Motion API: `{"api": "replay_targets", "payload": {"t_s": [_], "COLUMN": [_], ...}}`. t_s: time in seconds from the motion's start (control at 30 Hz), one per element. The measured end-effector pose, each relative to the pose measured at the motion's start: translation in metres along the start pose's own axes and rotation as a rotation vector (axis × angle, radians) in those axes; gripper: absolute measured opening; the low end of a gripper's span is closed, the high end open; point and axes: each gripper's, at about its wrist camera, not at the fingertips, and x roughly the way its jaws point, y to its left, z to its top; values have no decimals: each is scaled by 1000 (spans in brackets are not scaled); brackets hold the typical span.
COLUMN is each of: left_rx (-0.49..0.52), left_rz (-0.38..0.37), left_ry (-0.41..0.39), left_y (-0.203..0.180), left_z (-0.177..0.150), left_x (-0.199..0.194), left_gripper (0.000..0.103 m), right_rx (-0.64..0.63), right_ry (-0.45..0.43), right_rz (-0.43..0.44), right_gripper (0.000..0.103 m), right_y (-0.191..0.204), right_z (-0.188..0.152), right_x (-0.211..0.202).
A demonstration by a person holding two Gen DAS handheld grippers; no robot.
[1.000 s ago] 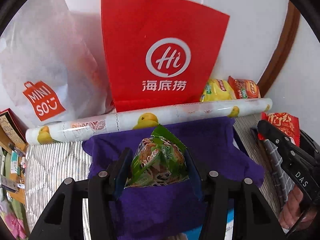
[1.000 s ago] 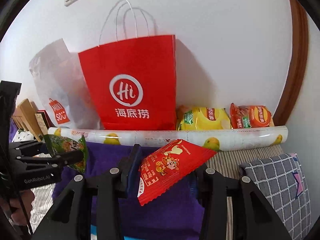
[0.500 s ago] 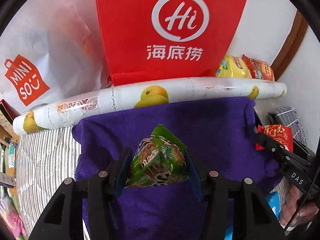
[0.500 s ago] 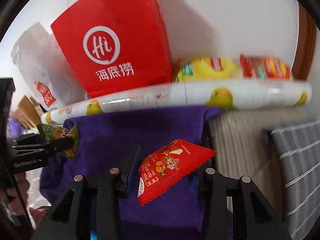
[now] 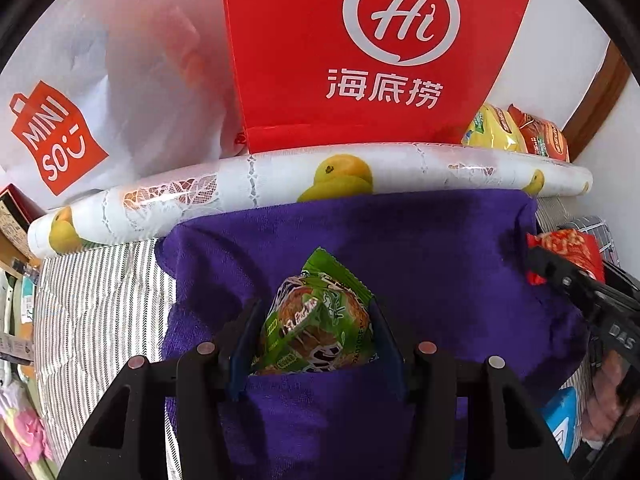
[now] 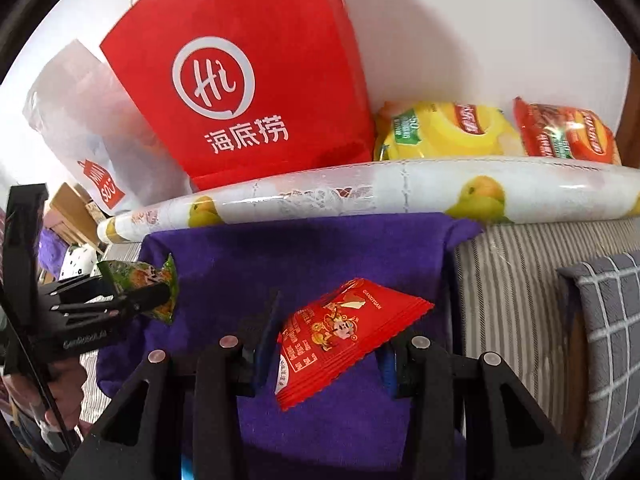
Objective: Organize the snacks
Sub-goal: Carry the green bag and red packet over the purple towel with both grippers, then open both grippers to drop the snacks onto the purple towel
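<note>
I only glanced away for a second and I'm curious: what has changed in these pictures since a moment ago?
Both tools moved forward and dipped toward the purple towel; the red bag now looms larger and higher. The left tool still grips the green snack packet, the right tool still grips the red snack packet. The roll, bags and snacks behind stayed put.

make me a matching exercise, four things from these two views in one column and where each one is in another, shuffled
Things:
1. green snack packet
2. red snack packet
3. yellow chip bag
4. purple towel

Places:
A. behind the fruit-print roll, next to the red paper bag
B. in the left tongs
C. spread on the striped bedding
D. in the right tongs

Pairs: 1-B, 2-D, 3-A, 4-C
</note>
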Motion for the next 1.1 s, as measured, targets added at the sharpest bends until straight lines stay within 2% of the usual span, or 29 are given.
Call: {"api": "replay_targets", "payload": {"t_s": [0.07, 0.27, 0.7, 0.77, 0.8, 0.83, 1.03, 1.1], "left_rx": [-5, -13, 2, -1, -2, -1, -5, -9], "left_rz": [-1, -10, -16, -14, -14, -13, -13, -34], "left_ry": [7, 37, 65, 68, 68, 67, 79, 76], "left_y": [2, 1, -7, -7, -7, -7, -7, -6], "left_z": [0, -1, 1, 1, 1, 1, 1, 2], "left_x": [2, 12, 22, 23, 23, 23, 24, 22], "left_gripper": [51, 51, 52, 52, 52, 52, 52, 53], "right_rx": [-15, 9, -23, -23, -19, -18, -11, -11], "right_ry": [13, 70, 94, 93, 93, 89, 64, 54], "right_rz": [-27, -16, -69, -73, -76, -74, -68, -72], "right_gripper": [43, 43, 43, 52, 63, 68, 71, 71], "right_y": [1, -4, 3, 3, 3, 2, 3, 6], "right_z": [0, -3, -8, -10, -10, -10, -9, -8], "right_x": [8, 22, 29, 29, 28, 28, 16, 9]}}
